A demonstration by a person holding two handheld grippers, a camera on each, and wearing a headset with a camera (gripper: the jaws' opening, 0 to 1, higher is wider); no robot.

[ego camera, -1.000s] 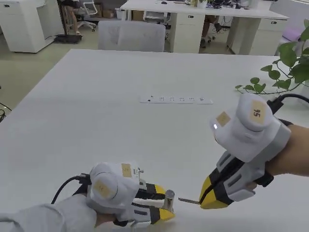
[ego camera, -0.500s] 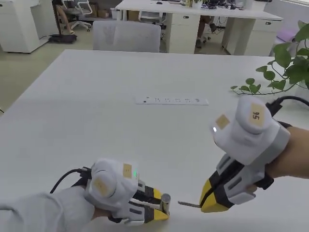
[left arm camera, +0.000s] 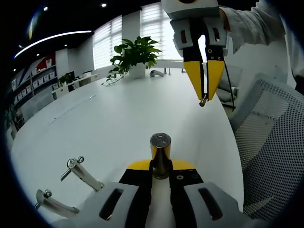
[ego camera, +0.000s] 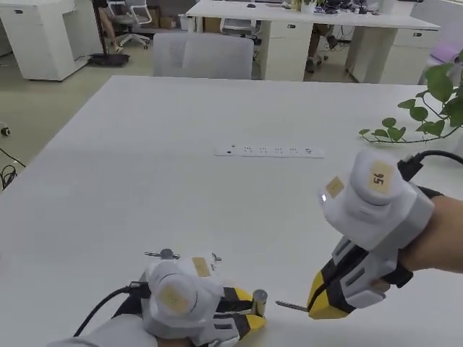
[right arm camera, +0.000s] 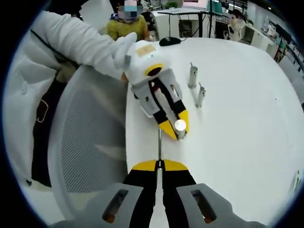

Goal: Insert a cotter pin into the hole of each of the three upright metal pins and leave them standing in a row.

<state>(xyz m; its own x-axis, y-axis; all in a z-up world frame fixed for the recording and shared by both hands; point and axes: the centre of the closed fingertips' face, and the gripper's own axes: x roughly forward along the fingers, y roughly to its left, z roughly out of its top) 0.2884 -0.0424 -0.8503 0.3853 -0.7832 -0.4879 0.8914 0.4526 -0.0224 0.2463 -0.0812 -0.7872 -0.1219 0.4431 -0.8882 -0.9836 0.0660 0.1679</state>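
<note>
My left gripper is shut on a short upright metal pin low on the white table; the pin stands between its jaws. My right gripper is shut on a thin cotter pin that points leftward at the metal pin, its tip a short gap away. Along the right gripper's jaws the cotter pin aims at the pin's shiny top, which the left gripper holds. Two more metal pins stand upright beyond, each with a cotter pin through it.
A white power strip lies across the middle of the table. A potted plant stands at the right edge. A grey chair and other desks are beyond the far edge. A mesh chair is beside the near edge.
The head view has shifted. My left gripper has rolled a little with the metal pin still in it, and the two pinned pins behind it have come into sight. The cotter pin's gap is much the same.
</note>
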